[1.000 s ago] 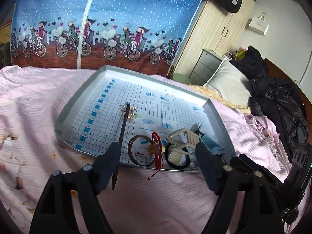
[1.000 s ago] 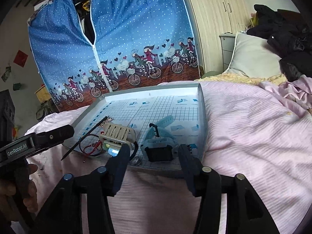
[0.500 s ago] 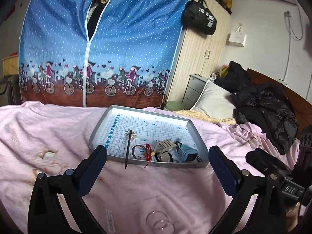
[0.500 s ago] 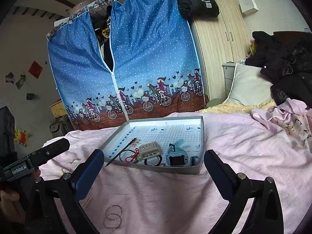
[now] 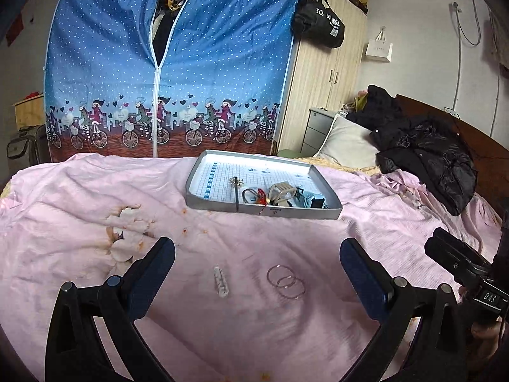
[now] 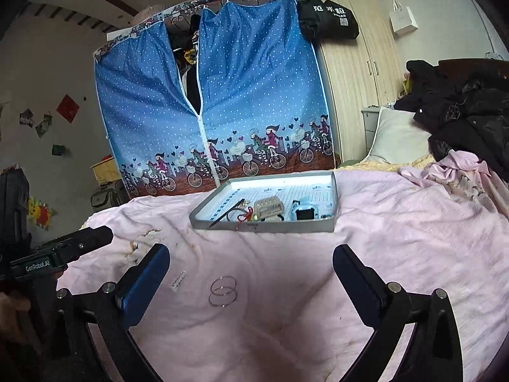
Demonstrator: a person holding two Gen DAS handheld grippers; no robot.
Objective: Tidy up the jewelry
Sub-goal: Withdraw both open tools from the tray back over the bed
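Since the earlier frames we had pulled both grippers well back from the tray [image 5: 264, 213], which a second before sat just beyond our fingertips. The left gripper [image 5: 257, 256] had its fingers [image 5: 152, 273] spread wide apart, holding and touching nothing; the right gripper [image 6: 251, 262] was likewise wide apart and empty. Between the left fingers, on the pink bedspread [image 5: 79, 222], lay two linked silver rings [image 5: 285, 283] and, just left of them, a small pale clip [image 5: 221, 281], its long axis running away from us. Far ahead of the fingers, the tray held a dark hair stick [image 5: 236, 195] pointing back toward us, its tip over the near rim, beside a brown bangle [image 5: 249, 194], a red cord [image 5: 261, 193], a cream hair claw [image 5: 281, 191] and a blue watch [image 6: 300, 211]. The left gripper's body read "GenRobot.AI" [image 6: 37, 266]; the right one's read "DAS" [image 5: 490, 297].
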